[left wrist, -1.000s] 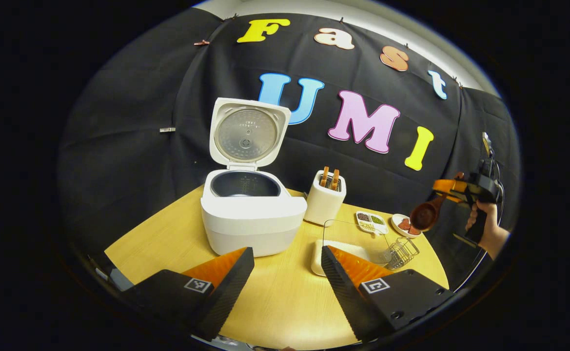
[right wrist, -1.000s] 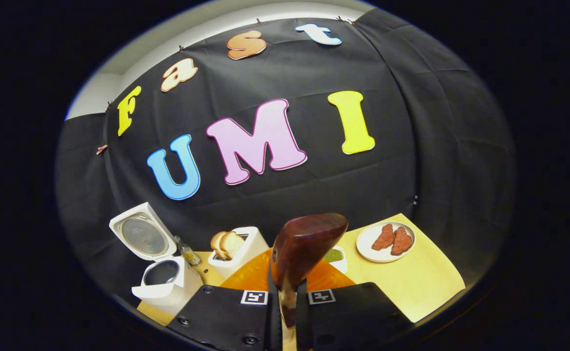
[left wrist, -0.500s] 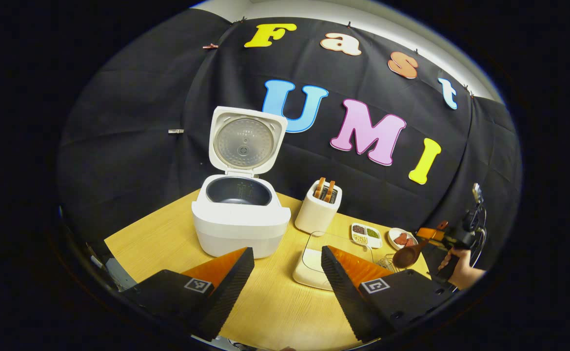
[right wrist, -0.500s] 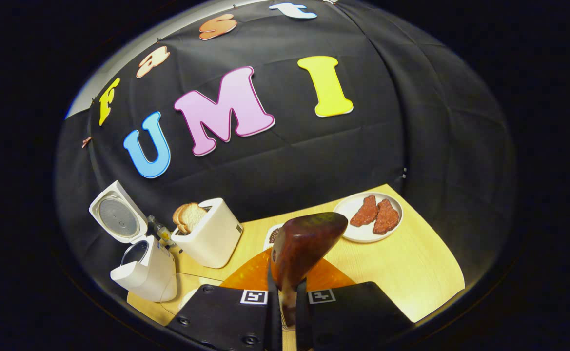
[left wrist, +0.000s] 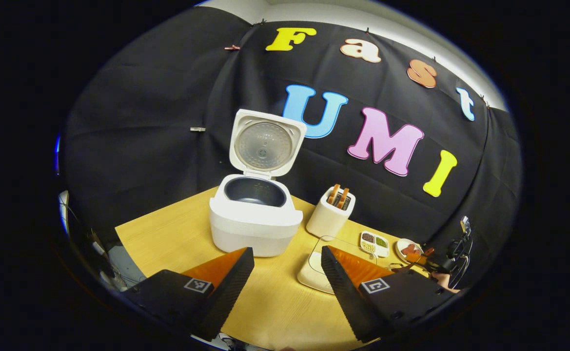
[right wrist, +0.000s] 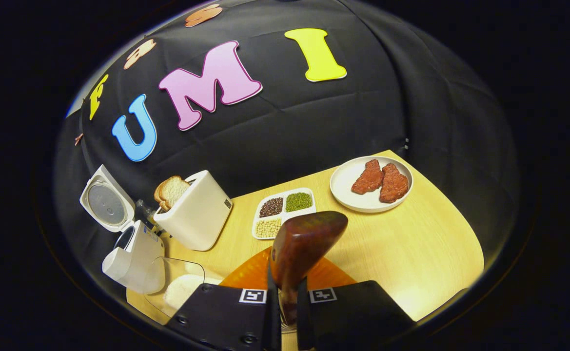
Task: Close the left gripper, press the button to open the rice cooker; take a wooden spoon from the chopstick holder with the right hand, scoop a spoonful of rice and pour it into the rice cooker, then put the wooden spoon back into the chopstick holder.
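Note:
The white rice cooker stands open on the table, its lid upright and the dark pot bare. My left gripper hangs open in front of it, holding nothing. In the right gripper view the right gripper is shut on the handle of the dark wooden spoon, whose bowl points up and forward. A clear container of white rice lies low to the left of that gripper, next to the cooker. Far right in the left gripper view, the right gripper sits low by the table edge.
A white toaster with bread stands between the cooker and a divided dish of beans. A plate with two red meat pieces sits at the back right. The wooden table is bare to the spoon's right.
The right gripper with the spoon has come down toward the table near its right edge, tilting downward. The left gripper has drawn back a little from the cooker and stays open.

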`<state>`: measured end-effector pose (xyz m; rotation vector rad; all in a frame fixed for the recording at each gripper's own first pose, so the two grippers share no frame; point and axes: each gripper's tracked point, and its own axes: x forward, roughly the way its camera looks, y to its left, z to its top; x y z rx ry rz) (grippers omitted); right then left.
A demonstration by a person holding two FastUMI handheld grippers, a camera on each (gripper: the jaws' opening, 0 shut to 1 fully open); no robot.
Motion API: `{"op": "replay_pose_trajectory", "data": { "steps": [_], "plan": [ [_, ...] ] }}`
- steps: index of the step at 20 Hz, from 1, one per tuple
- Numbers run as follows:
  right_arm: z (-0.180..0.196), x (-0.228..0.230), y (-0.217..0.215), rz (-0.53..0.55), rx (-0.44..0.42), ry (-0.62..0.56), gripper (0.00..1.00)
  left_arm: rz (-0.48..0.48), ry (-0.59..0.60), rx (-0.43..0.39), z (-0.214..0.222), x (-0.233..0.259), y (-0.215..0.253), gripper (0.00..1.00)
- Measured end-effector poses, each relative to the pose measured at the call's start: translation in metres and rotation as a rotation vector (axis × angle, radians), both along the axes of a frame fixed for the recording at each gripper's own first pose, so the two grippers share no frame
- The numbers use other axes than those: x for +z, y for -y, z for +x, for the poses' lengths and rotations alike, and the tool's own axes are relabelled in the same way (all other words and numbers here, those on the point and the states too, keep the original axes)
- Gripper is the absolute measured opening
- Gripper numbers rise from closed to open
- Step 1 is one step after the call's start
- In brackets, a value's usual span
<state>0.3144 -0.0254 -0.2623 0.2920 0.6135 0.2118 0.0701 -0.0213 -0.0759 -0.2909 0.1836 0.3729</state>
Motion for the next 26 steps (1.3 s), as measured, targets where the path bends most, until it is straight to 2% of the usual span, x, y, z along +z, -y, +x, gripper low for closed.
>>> {"op": "replay_pose_trajectory", "data": {
  "steps": [4, 7, 10, 13, 16, 19, 22, 24, 26],
  "plan": [
    [-0.007, 0.007, 0.008, -0.033, 0.004, 0.031, 0.24, 0.016, 0.015, 0.033, -0.006, 0.007, -0.018, 0.96],
    [-0.018, 0.025, 0.025, -0.056, -0.026, 0.059, 0.99, 0.039, 0.035, 0.036, -0.002, 0.021, -0.034, 0.96],
    [-0.038, 0.057, 0.047, -0.122, -0.075, 0.124, 0.98, 0.093, 0.056, 0.025, 0.012, 0.044, -0.055, 0.96],
    [-0.058, 0.097, 0.076, -0.242, -0.133, 0.215, 0.98, 0.146, 0.082, 0.0, 0.031, 0.076, -0.074, 0.96],
    [-0.08, 0.141, 0.086, -0.29, -0.14, 0.3, 0.98, 0.216, 0.138, -0.024, 0.051, 0.118, -0.089, 0.96],
    [-0.103, 0.168, 0.093, -0.331, -0.155, 0.332, 0.98, 0.191, 0.156, -0.074, 0.077, 0.153, -0.098, 0.95],
    [-0.125, 0.195, 0.088, -0.331, -0.17, 0.373, 0.98, 0.196, 0.189, -0.052, 0.099, 0.189, -0.122, 0.95],
    [-0.136, 0.208, 0.082, -0.355, -0.17, 0.408, 0.99, 0.226, 0.142, -0.002, 0.12, 0.202, -0.153, 0.95],
    [-0.149, 0.221, 0.065, -0.348, -0.148, 0.43, 0.98, 0.199, 0.104, 0.007, 0.142, 0.21, -0.173, 0.94]
  ]
}}
